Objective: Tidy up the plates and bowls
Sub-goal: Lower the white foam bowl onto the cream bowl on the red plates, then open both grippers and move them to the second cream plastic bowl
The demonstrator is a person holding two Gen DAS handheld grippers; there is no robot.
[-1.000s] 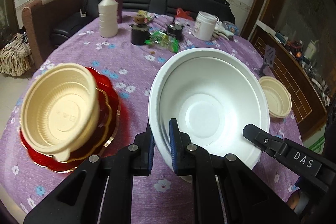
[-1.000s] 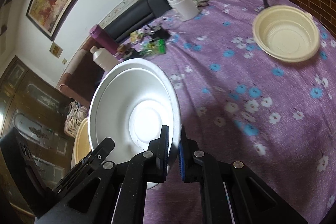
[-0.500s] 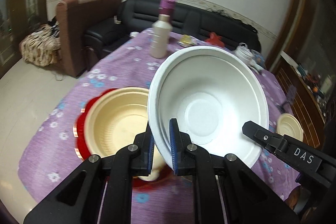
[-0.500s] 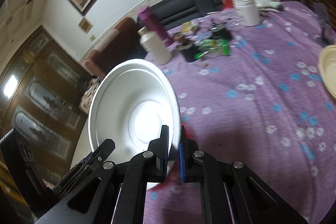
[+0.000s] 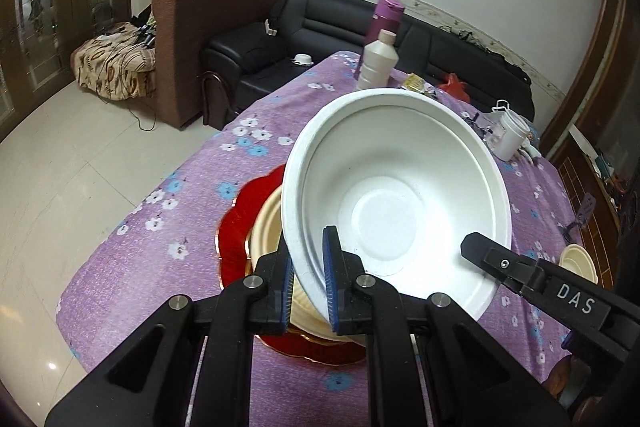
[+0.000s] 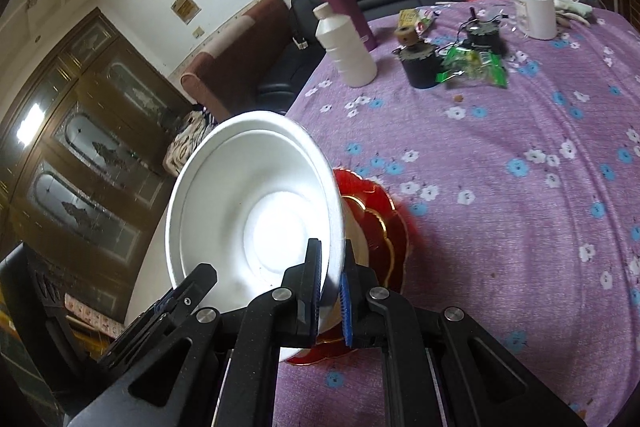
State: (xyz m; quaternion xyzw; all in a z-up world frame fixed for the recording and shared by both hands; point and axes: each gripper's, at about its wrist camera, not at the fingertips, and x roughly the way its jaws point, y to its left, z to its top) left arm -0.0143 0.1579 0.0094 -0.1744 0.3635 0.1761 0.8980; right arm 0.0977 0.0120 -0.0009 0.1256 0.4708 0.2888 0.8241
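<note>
A large white bowl (image 5: 400, 195) hangs tilted in the air, held on two sides. My left gripper (image 5: 309, 259) is shut on its near left rim. My right gripper (image 5: 478, 247) clamps the opposite rim. In the right wrist view the right gripper (image 6: 331, 255) pinches the white bowl (image 6: 256, 203) at its right edge, and the left gripper (image 6: 200, 277) shows at the lower left. Directly beneath the white bowl a cream bowl (image 5: 266, 227) sits on stacked red plates (image 5: 240, 223), mostly hidden. The red plates (image 6: 384, 227) peek out on the purple flowered tablecloth (image 6: 520, 187).
A small cream bowl (image 5: 578, 261) rests at the table's far right. At the back stand a white bottle (image 5: 378, 63), a purple flask (image 5: 386, 15), a white jar (image 5: 512, 135), a black cup (image 6: 420, 67) and green packets (image 6: 476, 63). The table edge drops off left of the plates.
Both grippers have carried the white bowl leftward across the table; it now hangs over the cream bowl and red plates instead of beside them. The grips are unchanged.
</note>
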